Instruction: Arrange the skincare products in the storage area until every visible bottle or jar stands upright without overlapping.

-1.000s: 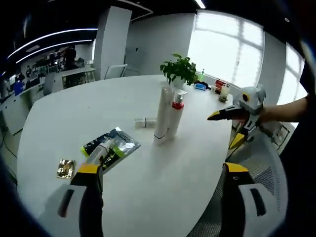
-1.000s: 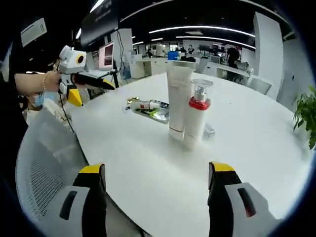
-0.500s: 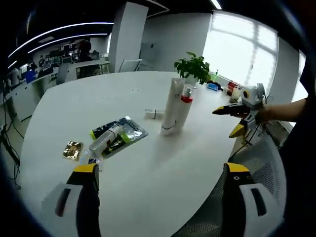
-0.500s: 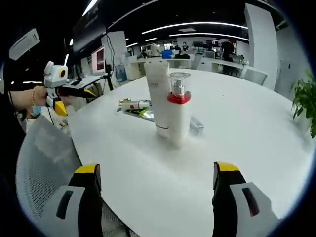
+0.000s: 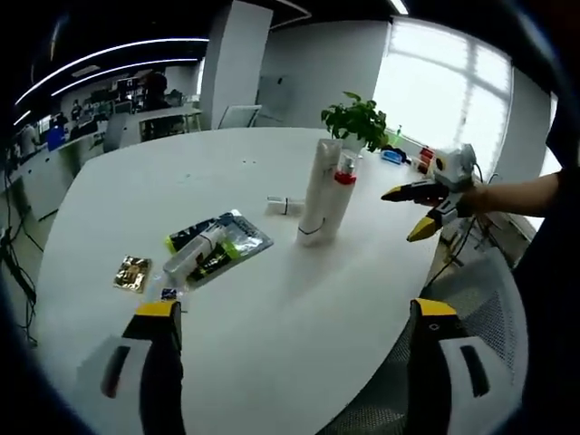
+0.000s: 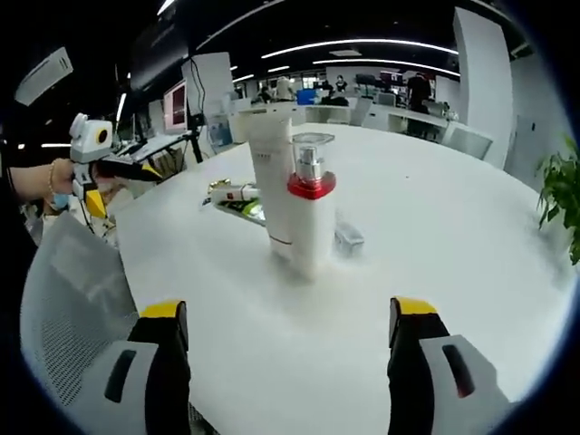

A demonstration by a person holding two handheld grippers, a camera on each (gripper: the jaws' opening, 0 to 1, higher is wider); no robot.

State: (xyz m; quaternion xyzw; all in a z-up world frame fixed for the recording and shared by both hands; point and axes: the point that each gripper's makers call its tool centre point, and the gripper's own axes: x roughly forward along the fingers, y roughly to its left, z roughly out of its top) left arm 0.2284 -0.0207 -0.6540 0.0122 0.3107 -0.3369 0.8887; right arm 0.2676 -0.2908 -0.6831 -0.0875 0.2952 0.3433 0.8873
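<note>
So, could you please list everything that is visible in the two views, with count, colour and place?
Tall tube: 1, white, upright near table centre, next to the pump bottle.
Pump bottle: 1, white with red collar and clear cap, upright.
Small bottle: 1, white, lying flat behind the upright pair.
Sachet packs: a few overlapping, black, green and silver, flat on the table, with a white tube lying on them.
Gold packet: 1, flat beside the sachets.
Table: 1, white, rounded.
Potted plant: 1, green, far table edge.
Mesh chair: 1, grey, at the table edge.
Left gripper: black with yellow tips, jaws apart, empty.
Right gripper: same colours, jaws apart, empty.
</note>
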